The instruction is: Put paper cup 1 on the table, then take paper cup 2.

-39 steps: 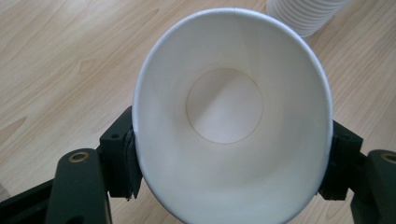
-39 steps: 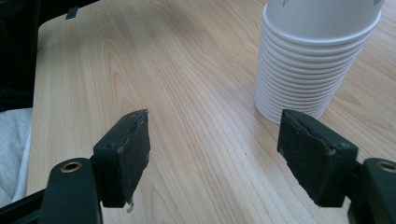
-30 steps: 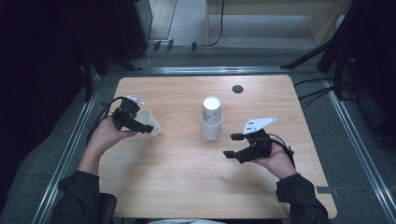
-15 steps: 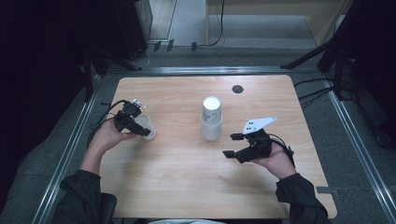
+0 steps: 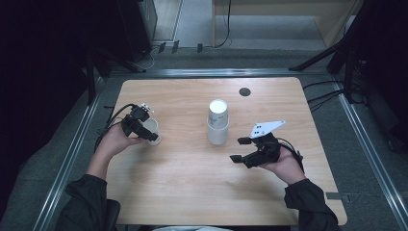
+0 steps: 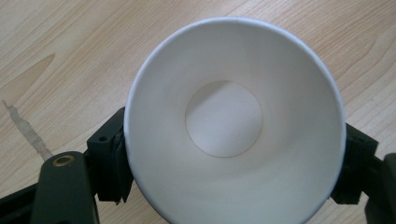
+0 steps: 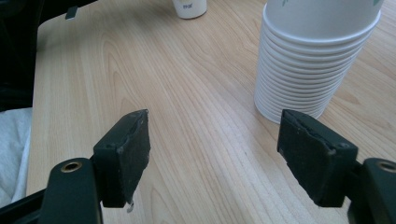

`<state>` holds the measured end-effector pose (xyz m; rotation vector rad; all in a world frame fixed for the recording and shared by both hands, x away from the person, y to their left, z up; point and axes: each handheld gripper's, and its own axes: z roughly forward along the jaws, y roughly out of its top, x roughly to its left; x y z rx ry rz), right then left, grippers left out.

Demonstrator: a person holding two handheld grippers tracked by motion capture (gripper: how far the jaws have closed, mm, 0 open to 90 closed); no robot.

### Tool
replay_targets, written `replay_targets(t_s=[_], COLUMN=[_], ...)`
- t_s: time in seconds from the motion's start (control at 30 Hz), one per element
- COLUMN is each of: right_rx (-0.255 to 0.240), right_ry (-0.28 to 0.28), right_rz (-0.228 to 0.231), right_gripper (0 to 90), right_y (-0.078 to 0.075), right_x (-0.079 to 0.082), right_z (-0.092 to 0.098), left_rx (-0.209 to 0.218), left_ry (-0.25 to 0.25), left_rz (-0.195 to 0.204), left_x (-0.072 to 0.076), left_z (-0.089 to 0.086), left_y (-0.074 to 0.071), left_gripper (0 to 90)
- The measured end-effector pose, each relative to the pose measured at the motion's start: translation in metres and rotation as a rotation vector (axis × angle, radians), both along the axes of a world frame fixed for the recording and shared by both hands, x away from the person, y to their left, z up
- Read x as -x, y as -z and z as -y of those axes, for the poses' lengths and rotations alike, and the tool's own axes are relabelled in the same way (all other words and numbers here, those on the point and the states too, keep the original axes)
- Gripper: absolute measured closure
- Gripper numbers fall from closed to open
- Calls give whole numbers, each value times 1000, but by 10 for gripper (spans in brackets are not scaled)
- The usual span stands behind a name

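A single white paper cup (image 5: 153, 130) stands mouth up on the wooden table (image 5: 192, 192) at its left side. My left gripper (image 5: 149, 135) reaches down around it. In the left gripper view the empty cup (image 6: 224, 116) sits between the two jaws, whose pads lie close at its wall. These jaws have just been opening and the cup looks round, not squeezed. A stack of white paper cups (image 5: 218, 123) stands upside down mid-table. My right gripper (image 5: 239, 149) rests right of the stack, open and empty (image 7: 224, 158), with the stack (image 7: 317, 56) ahead to its right.
A black round grommet (image 5: 245, 91) sits in the table's far right part. Metal rails (image 5: 72, 159) run along both table sides. The single cup's base (image 7: 189, 8) shows far off in the right gripper view. Bare wood lies between the two hands.
The left hand has tipped the single cup upright and set it down on the table, shifting slightly toward me. The right hand and the stack have not moved.
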<state>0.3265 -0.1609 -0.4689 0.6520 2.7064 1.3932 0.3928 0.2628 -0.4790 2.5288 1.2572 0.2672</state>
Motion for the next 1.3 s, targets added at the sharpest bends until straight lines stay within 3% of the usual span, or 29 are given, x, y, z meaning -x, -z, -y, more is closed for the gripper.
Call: replay_targets(t_s=[0.2, 0.5, 0.8, 0.97, 1.0, 1.3], right_rx=[1, 2, -4, -2, 2, 13], right_ry=[2, 1, 10, 17, 15, 21], right_rz=[1, -1, -11, -18, -21, -18], right_gripper=[259, 258, 260, 258, 258, 258], right_y=[0, -1, -3, -3, -3, -6], right_x=[0, 0, -1, -3, -3, -8], right_z=[1, 1, 3, 4, 4, 5], left_rx=[17, 37, 153, 198, 230, 285], left_ry=[2, -21, -37, -55, -59, -45], left_rz=[-15, -1, 42, 95, 103, 143], left_x=[0, 0, 5, 10, 11, 24], left_z=[1, -2, -12, -16, -18, -16], left_y=[1, -2, -23, -34, -39, -58], left_gripper=[166, 102, 98, 77, 77, 78])
